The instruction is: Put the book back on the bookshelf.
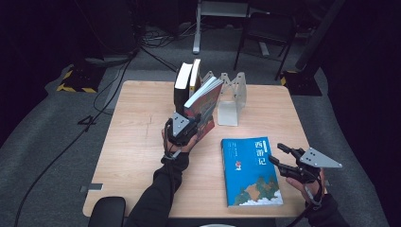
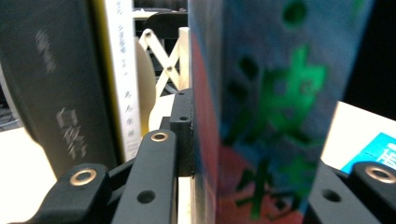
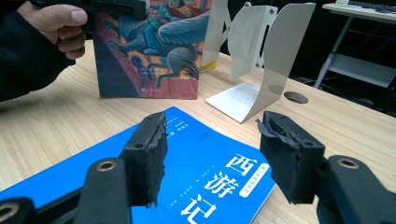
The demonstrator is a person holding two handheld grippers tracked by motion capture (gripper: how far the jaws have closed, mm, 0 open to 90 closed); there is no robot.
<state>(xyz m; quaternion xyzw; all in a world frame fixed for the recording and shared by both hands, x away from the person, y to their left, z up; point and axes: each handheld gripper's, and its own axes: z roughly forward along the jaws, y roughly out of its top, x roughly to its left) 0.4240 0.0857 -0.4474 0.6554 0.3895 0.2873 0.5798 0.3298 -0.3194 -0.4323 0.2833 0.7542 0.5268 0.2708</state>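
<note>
An illustrated book (image 1: 204, 105) stands on its lower edge on the wooden table (image 1: 137, 142), its top leaning right, away from two upright books. My left gripper (image 1: 195, 124) is shut on it near the spine. In the left gripper view the blurred spine (image 2: 261, 116) sits between the black jaws, with a dark book (image 2: 51, 84) and a white-spined book (image 2: 123, 79) to its left. A blue book (image 1: 250, 170) lies flat at the front right. My right gripper (image 1: 276, 154) stands open at its right edge. In the right gripper view the pads (image 3: 152, 149) hover apart above the blue cover (image 3: 205, 172).
A white folding bookend rack (image 1: 231, 94) stands right of the upright books (image 1: 183, 85), near the far table edge; it also rises behind the blue book in the right gripper view (image 3: 261, 60). A round hole (image 3: 295, 97) sits in the tabletop. Chairs and cables lie beyond the table.
</note>
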